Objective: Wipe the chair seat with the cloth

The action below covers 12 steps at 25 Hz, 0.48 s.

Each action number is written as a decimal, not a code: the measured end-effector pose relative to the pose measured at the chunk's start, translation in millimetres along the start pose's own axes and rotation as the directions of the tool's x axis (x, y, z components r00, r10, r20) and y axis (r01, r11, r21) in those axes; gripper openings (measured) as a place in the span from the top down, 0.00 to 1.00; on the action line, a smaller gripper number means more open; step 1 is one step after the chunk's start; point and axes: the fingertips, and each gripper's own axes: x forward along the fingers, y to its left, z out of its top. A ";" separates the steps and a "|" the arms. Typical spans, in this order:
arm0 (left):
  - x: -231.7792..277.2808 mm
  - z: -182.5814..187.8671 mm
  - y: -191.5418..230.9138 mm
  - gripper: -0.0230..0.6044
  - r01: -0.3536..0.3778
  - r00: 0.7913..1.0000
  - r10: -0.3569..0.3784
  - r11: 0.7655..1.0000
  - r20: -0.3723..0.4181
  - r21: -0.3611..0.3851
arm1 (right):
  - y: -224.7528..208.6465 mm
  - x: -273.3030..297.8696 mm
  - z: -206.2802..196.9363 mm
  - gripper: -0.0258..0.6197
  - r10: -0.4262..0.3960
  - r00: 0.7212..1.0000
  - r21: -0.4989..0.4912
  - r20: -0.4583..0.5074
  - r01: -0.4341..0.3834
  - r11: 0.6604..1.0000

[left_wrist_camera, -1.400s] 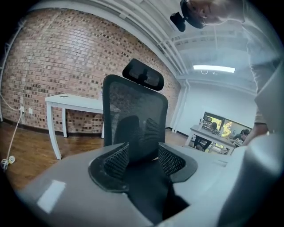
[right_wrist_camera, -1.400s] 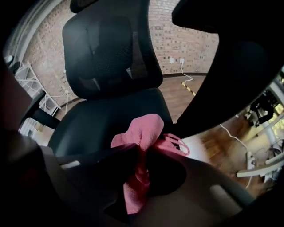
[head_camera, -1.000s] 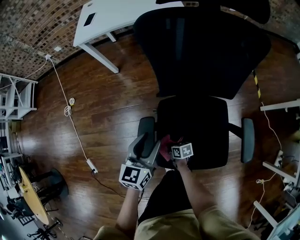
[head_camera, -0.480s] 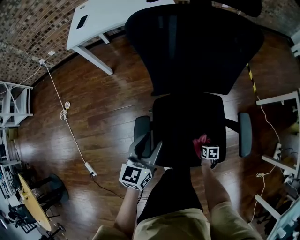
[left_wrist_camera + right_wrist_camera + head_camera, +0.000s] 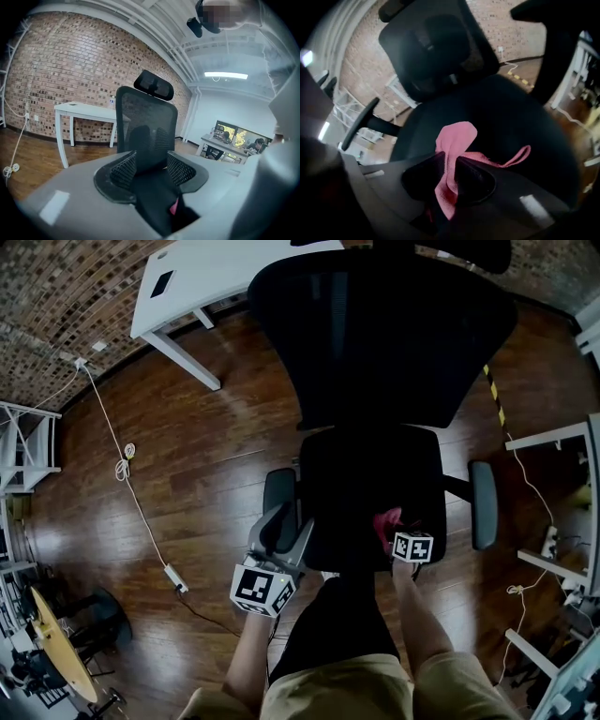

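The person wears khaki clothing [image 5: 450, 688] over the legs, and the forearms [image 5: 248, 652] are bare. The left gripper [image 5: 151, 169] has a smooth grey housing and two dark jaws, their inner faces ribbed in a mesh-like pattern. Its left marker cube [image 5: 256, 589] shows black square markers on white faces. The right gripper [image 5: 450, 174] has a grey body and dark, wedge-shaped jaws. The right marker cube [image 5: 412, 547] carries the same black-and-white markers.

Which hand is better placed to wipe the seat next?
Right: the right gripper is shut on the pink cloth, which lies on the seat. The left gripper is open and empty at the seat's edge.
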 end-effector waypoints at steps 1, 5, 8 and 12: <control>-2.2 1.3 0.8 0.66 -0.006 1.000 0.006 1.000 0.001 0.002 | 44.6 13.4 -6.6 0.86 0.090 0.996 0.002 0.000 -0.090 0.996; -14.1 6.4 8.2 0.66 -0.029 1.000 0.029 0.999 0.002 0.017 | 190.0 58.2 -38.8 0.86 0.280 0.958 -0.064 -0.069 -0.284 0.957; -22.5 5.6 14.6 0.66 -0.047 0.999 0.047 0.999 -0.008 0.027 | 230.9 81.4 -51.2 0.86 0.312 0.944 -0.130 -0.109 -0.325 0.937; -29.9 -4.5 20.4 0.66 -0.066 0.997 0.066 0.998 -0.026 0.005 | 164.0 77.9 -46.3 0.86 0.209 0.970 -0.136 -0.124 -0.225 0.965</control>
